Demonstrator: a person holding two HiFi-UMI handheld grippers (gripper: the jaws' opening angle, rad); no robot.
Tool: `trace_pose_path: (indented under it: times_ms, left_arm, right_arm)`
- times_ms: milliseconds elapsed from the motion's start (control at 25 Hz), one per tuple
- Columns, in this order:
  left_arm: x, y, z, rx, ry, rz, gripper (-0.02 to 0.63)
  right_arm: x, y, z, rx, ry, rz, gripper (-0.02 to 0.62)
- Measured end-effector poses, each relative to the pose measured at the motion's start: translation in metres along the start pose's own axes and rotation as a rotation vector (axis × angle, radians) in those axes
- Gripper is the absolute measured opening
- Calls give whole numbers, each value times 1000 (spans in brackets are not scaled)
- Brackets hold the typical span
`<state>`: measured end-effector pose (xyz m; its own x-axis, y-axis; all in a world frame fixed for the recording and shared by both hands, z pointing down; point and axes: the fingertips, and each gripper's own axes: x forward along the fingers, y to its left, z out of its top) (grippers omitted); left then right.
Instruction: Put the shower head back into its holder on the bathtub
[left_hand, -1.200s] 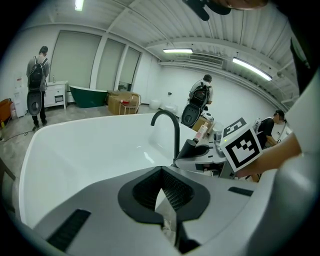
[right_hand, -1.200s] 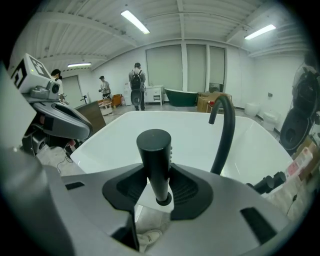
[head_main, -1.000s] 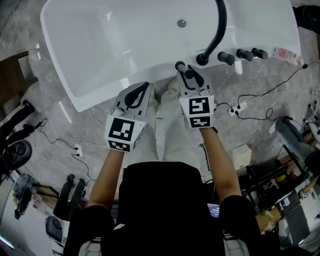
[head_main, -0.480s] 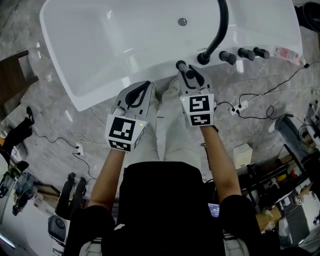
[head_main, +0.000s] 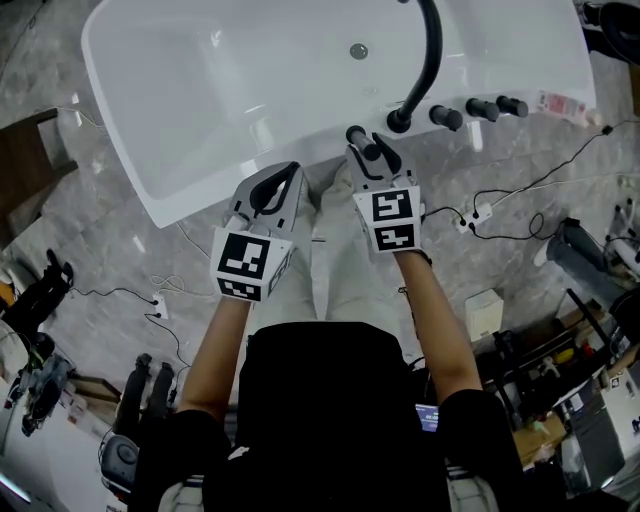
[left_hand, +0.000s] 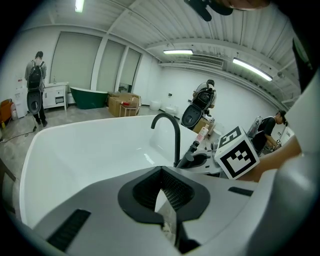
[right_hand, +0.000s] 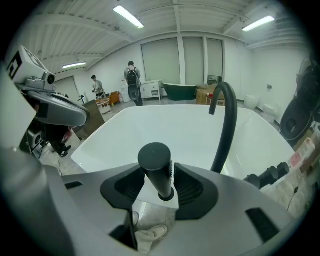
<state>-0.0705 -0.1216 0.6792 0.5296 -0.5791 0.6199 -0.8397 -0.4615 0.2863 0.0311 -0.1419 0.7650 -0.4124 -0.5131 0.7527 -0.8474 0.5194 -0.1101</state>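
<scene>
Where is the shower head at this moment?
In the right gripper view, the shower head stands upright between the opening jaws of the right gripper, at the bathtub rim, left of the black faucet.

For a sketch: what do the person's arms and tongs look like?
Left tongs and right tongs: pale grey shells, black ribbed pads, each with a white cube of black square markers. Right jaws are opening, shower head between. Black short-sleeved top.

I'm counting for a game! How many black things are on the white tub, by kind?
Faucet: 1
Knobs: 3
Shower head: 1
Total: 5
</scene>
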Motion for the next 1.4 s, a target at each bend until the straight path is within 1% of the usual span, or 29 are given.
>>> trace_pose_path:
  times_ms: [320,680,840,960,1120,1280,1400]
  left_arm:
    - [-16,-6,24,29,-25,3,14]
    - [-28,-28,70,89,-76,-8,14]
    - [-36,-35,92,111,-96,-11,14]
    - [-48,-42,112,145,-125,-10,14]
    - [-68,-56,146,163,-167,-13,14]
    - [-93,-72,178,196,-235,-28,14]
    - [-115,-77,205,236,-292,-18,14]
  right_arm:
    - [-27,3,22,29,-34,4,181]
    - [-77,-5,57,74,-113,-4,181]
    - [-101,-9,75,70,-145,-17,169]
    - [-122,-11,97,69,-183,-29,137]
    - [-157,-13,134,62,-266,-38,88]
    - [-200,-15,175,44,-362,-71,52]
    - [-235,-12,209,19,-443,-89,41]
